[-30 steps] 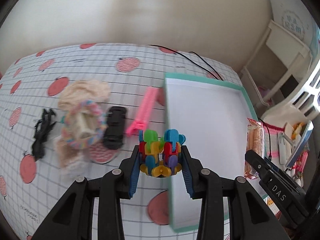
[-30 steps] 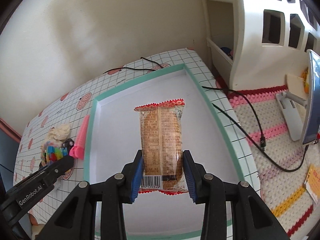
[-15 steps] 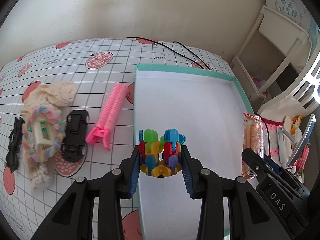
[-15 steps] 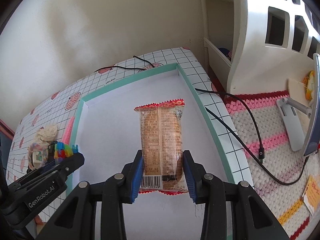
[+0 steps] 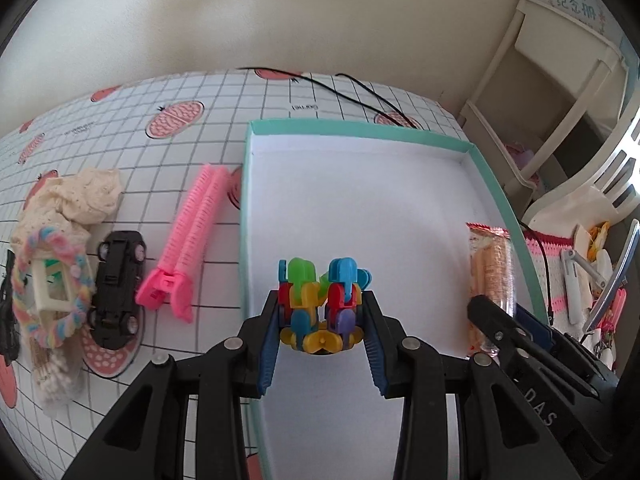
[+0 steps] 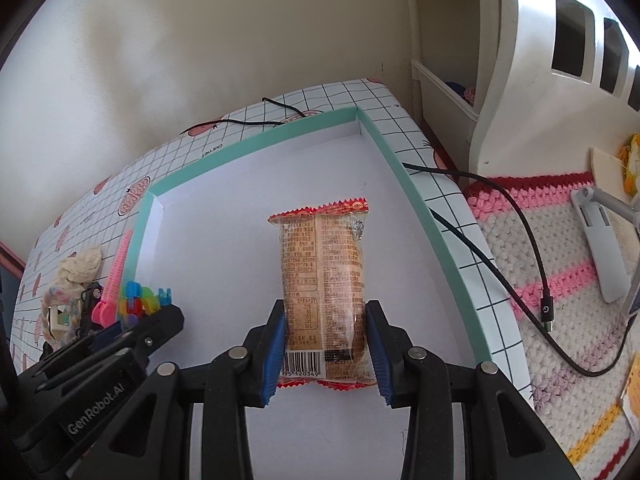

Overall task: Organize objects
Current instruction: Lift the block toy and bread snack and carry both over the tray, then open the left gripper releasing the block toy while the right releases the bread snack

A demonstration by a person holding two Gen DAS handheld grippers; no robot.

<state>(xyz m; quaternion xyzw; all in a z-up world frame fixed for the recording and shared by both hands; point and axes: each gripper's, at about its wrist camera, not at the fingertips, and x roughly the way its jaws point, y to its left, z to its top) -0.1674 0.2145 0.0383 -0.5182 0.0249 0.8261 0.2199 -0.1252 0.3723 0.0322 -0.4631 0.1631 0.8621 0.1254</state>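
Over tray point(image 5: 496, 184): grippers gripping toy point(image 5: 322, 306), snack point(image 6: 322, 292)

Table point(image 5: 224, 128) with grid-and-fruit cover

We see a teal-rimmed tray point(image 5: 502, 196), pink clip point(image 5: 188, 240), black toy car point(image 5: 116, 288), cream cloth point(image 5: 80, 200), pastel braided ring point(image 5: 48, 284) and black cable point(image 5: 360, 92) lying on it.

Your left wrist camera is looking forward and down along its black, blue-padded left gripper point(image 5: 322, 342), sitting close over the near-left part of the shallow white tray with a teal rim point(image 5: 362, 127), facing the cream wall point(image 5: 280, 12). Your right wrist camera is looking the same way along the right gripper point(image 6: 325, 354), close above the tray's point(image 6: 256, 142) near-right part. Both views are sharing the tray, the strawberry-print grid tablecloth point(image 5: 200, 92) and each other's gripper at the frame edge.
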